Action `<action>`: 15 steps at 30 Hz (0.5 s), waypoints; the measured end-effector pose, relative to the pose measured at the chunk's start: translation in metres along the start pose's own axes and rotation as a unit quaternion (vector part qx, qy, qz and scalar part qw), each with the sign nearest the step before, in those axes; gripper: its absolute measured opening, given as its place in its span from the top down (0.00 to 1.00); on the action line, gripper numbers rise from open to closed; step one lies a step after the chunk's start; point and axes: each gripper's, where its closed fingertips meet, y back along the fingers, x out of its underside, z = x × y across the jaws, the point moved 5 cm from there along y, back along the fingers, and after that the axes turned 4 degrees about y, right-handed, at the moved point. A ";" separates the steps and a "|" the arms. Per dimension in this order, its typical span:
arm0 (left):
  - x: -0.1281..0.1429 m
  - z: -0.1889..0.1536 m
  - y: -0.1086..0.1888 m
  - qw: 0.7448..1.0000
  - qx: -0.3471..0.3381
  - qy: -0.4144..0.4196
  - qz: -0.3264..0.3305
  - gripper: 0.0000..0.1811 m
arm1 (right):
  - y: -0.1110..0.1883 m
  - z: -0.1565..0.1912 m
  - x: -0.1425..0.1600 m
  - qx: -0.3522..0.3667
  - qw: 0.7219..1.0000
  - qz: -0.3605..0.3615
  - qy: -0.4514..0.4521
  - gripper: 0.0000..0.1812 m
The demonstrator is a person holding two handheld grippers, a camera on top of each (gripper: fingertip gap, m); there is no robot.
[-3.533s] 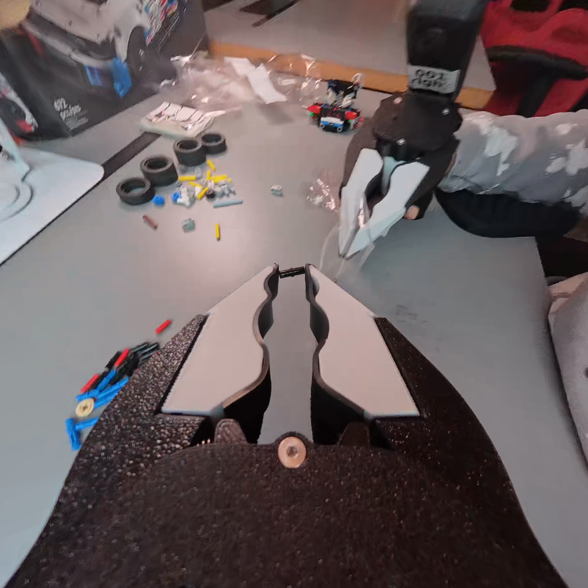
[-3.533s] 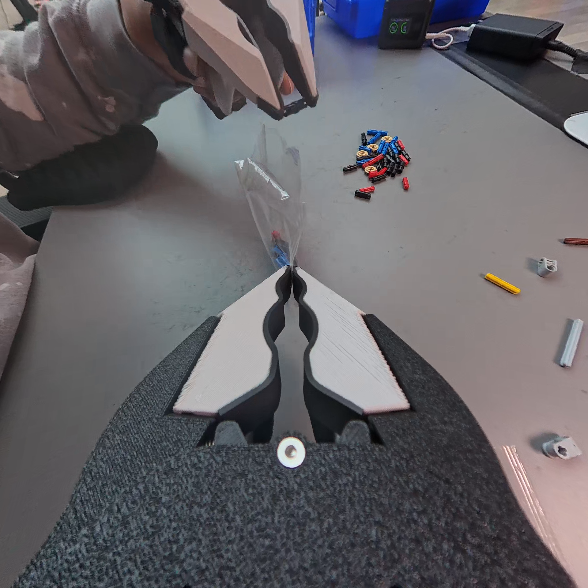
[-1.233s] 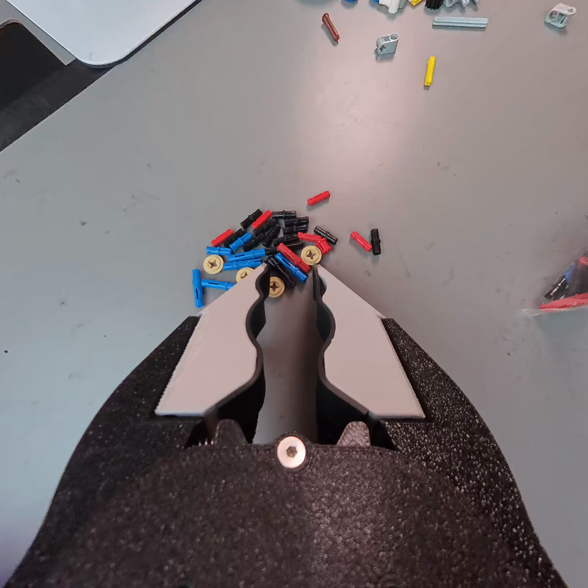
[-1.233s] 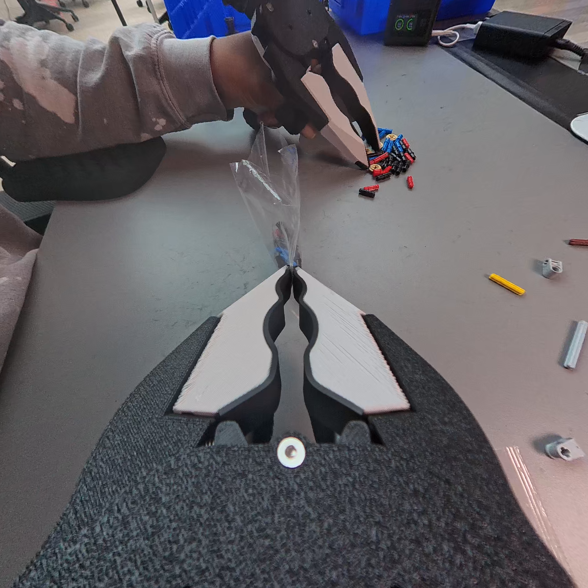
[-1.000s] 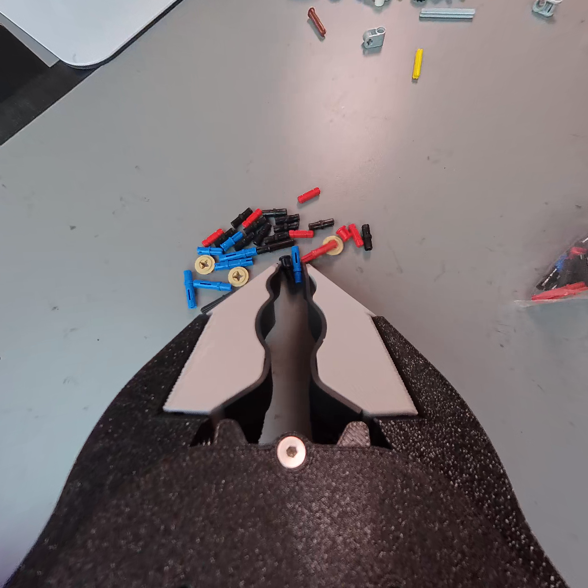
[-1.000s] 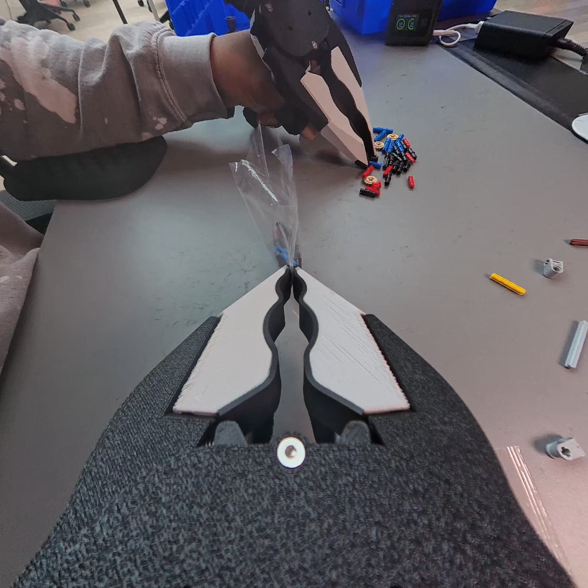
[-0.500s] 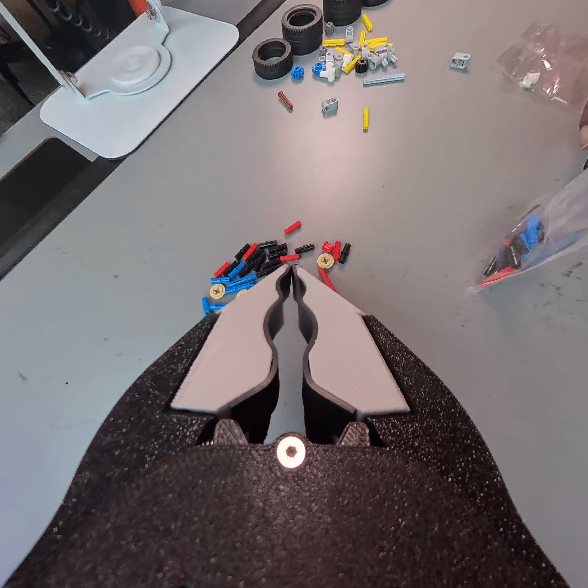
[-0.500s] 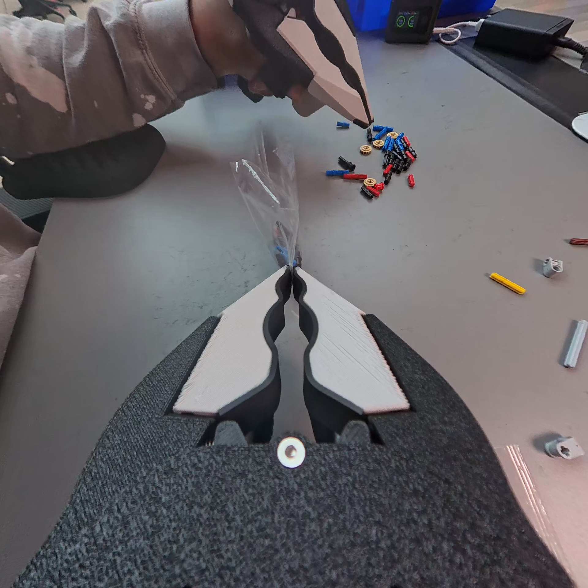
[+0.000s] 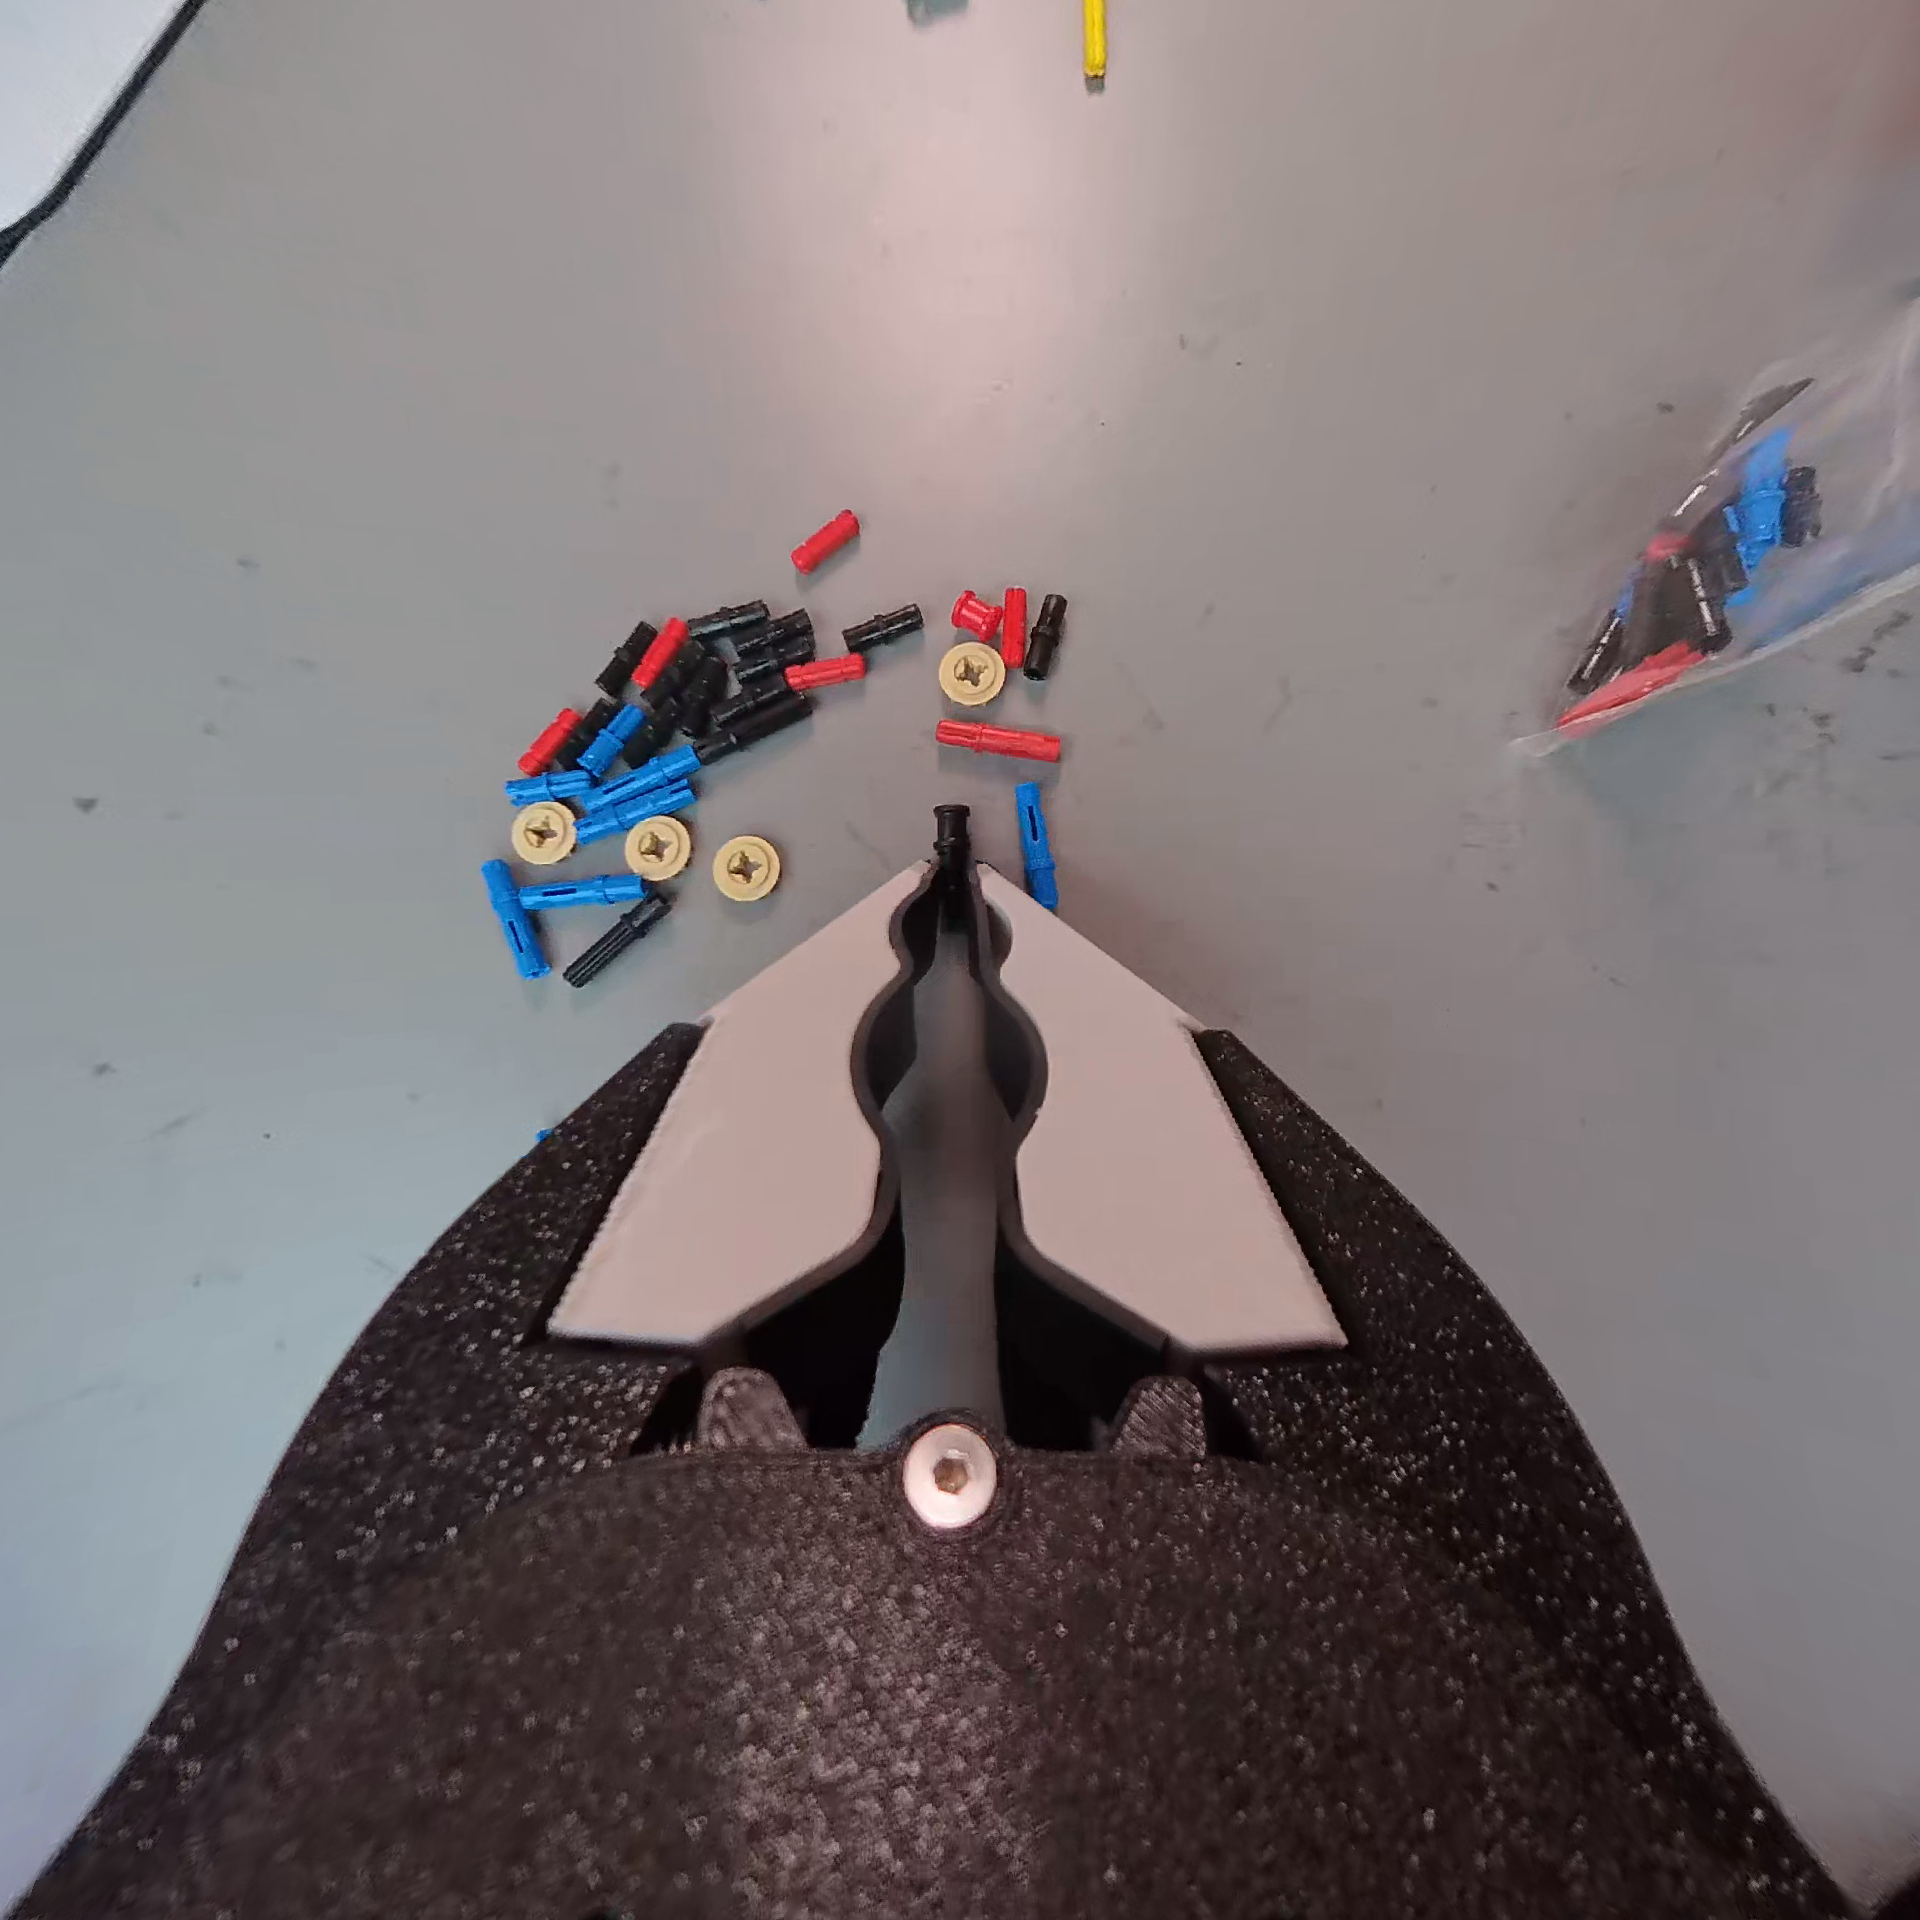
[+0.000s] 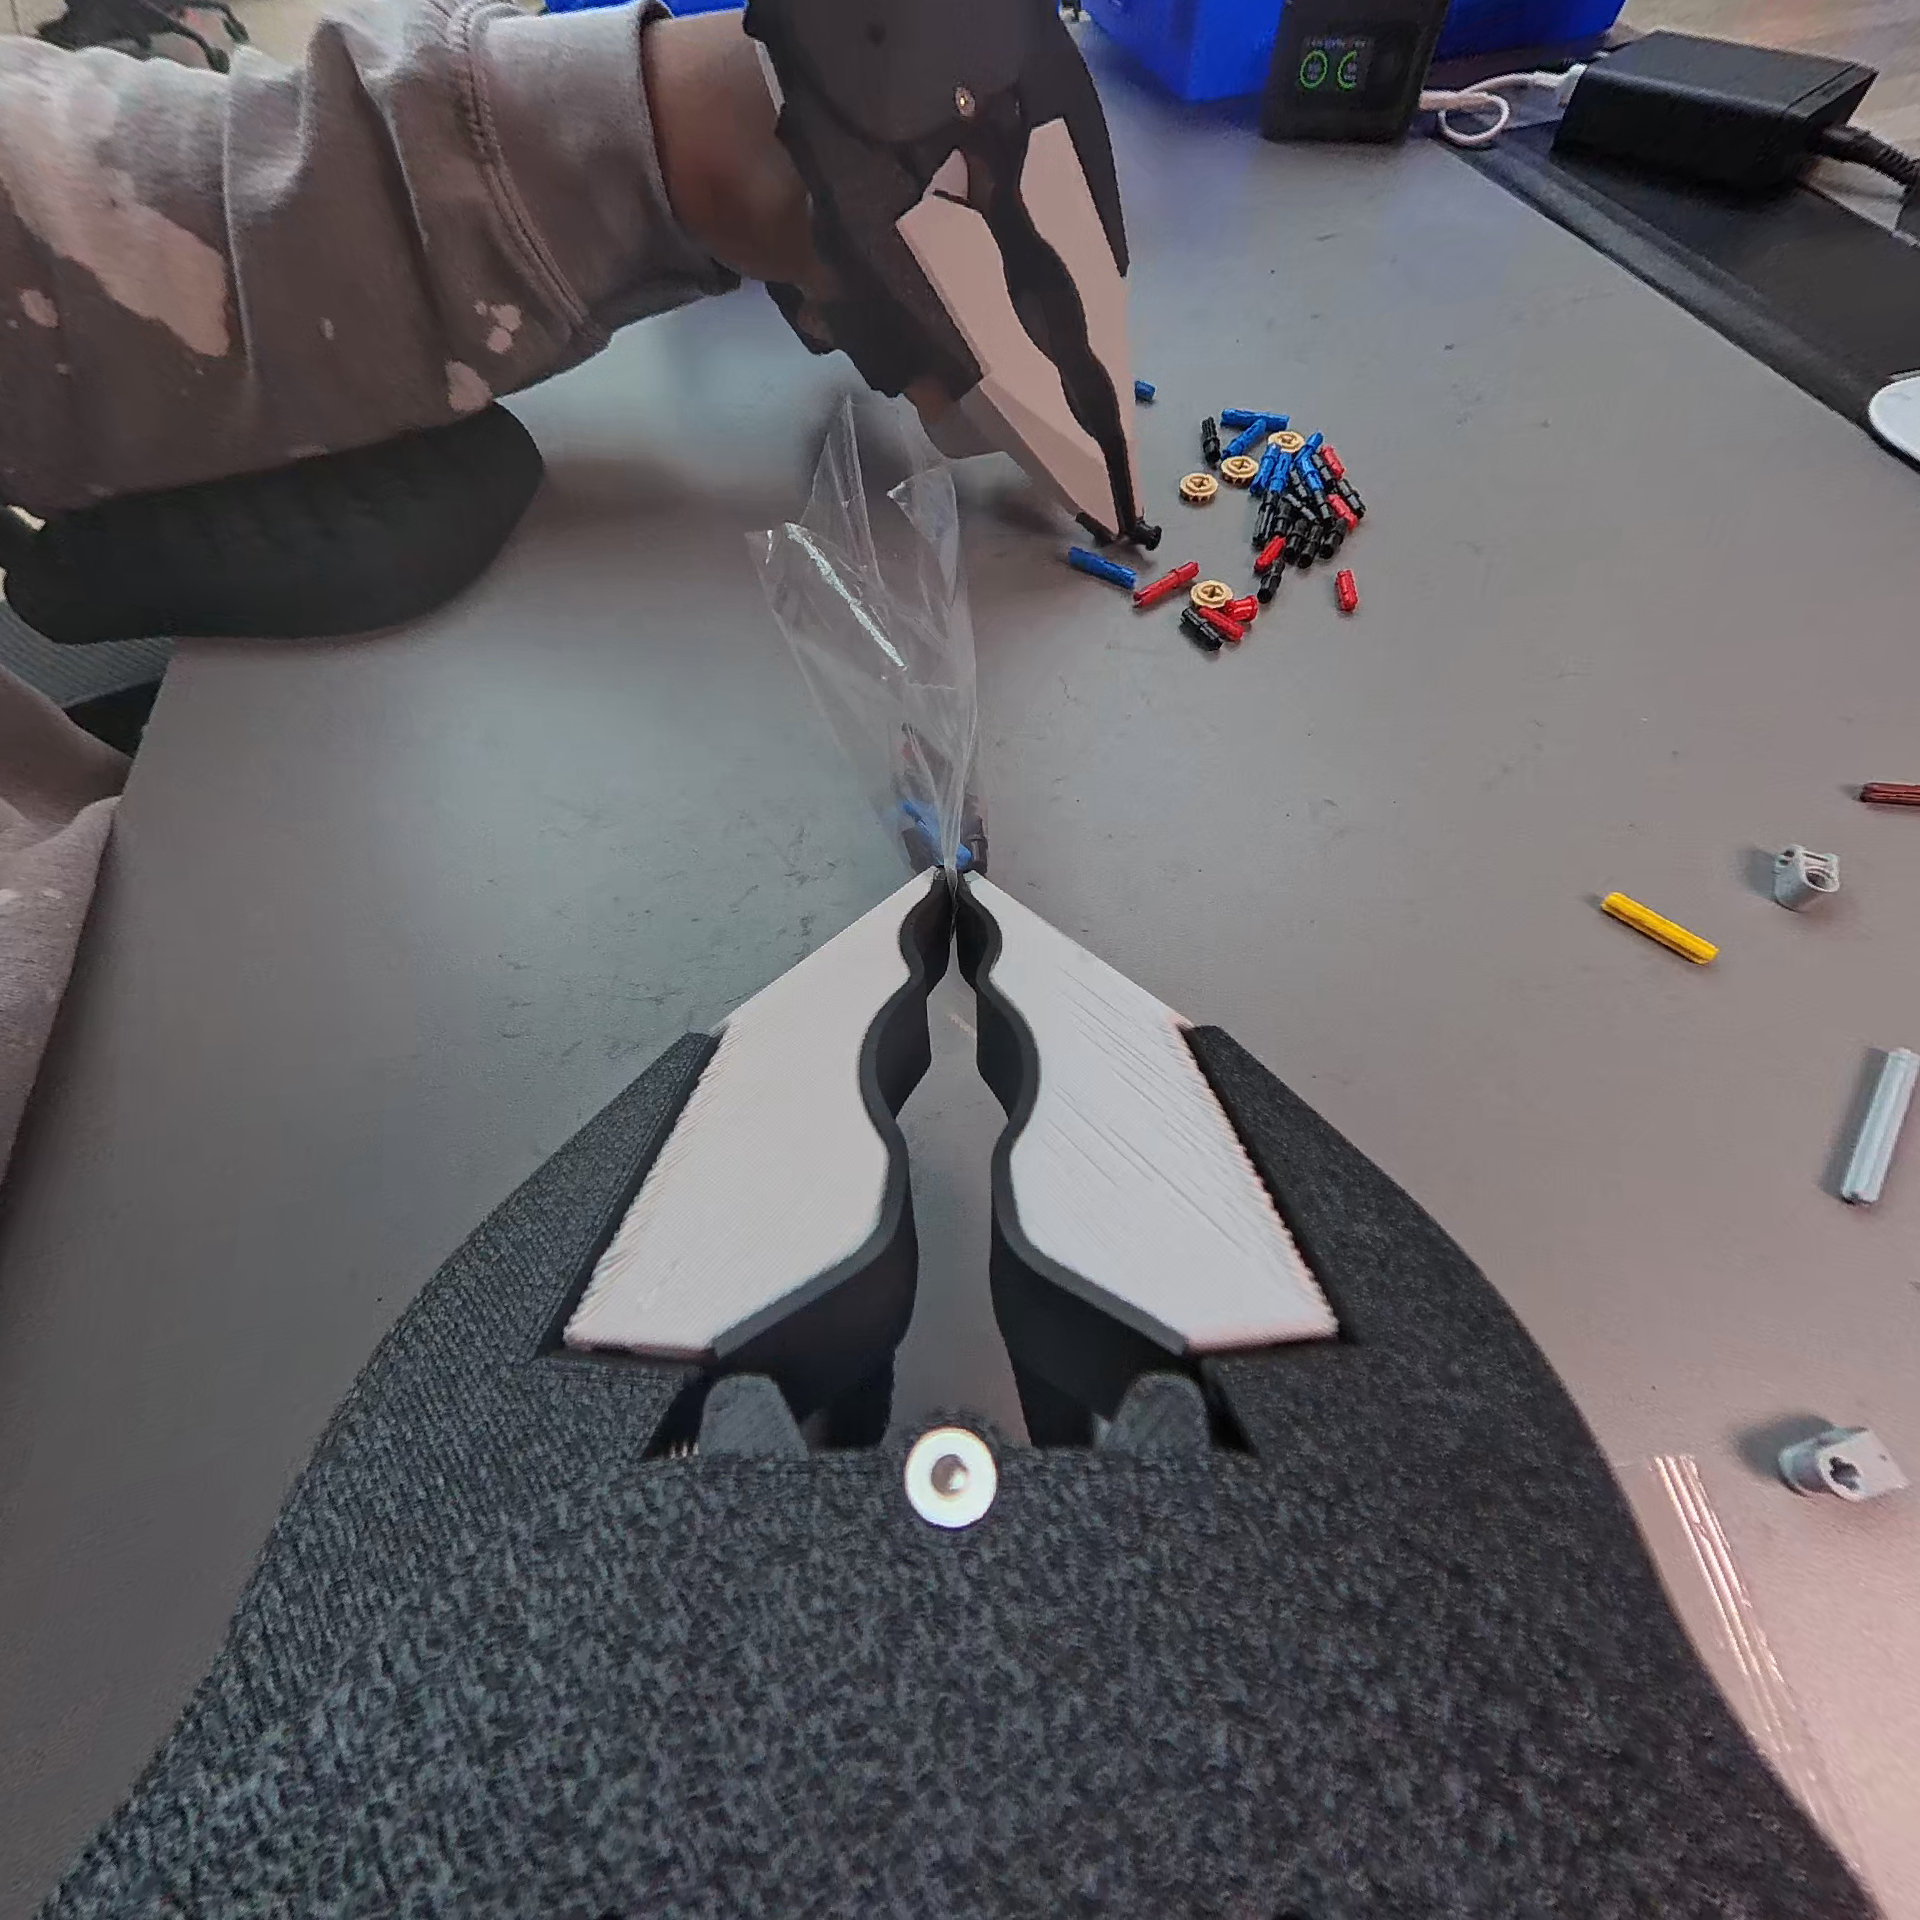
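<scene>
My left gripper [image 9: 951,878] is shut on a small black pin [image 9: 949,831] that sticks out past its tips, low over the grey table [image 9: 1247,312]. A pile of black, red and blue pins [image 9: 686,696] with tan discs [image 9: 657,847] lies just ahead and to the left. A blue pin [image 9: 1032,842] lies by the right tip. My right gripper [image 10: 951,883] is shut on the corner of a clear plastic bag [image 10: 883,623] that holds several pins; the bag also shows in the left wrist view [image 9: 1704,592]. The right wrist view shows the left gripper [image 10: 1117,525] touching down beside the pile [image 10: 1288,499].
A person's sleeve [image 10: 312,239] reaches in from the left. A yellow axle [image 10: 1657,928], grey connectors [image 10: 1806,878], a grey axle [image 10: 1878,1138] and a brown pin [image 10: 1891,795] lie to the right. A black power adapter [image 10: 1714,104] and blue bins [image 10: 1195,42] stand at the back. About 20 cm separates my left fingertips from my right. About 15 cm separates my right fingertips from the yellow axle [image 10: 1657,928].
My left gripper has dropped back down to the table at the near edge of the pile and now has a black pin in its tips. My right gripper has kept still with the bag.
</scene>
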 end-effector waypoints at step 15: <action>-0.081 -0.105 0.047 0.969 0.153 -0.083 -0.176 0.91 | -0.001 -0.001 0.000 0.003 1.000 0.001 -0.001 1.00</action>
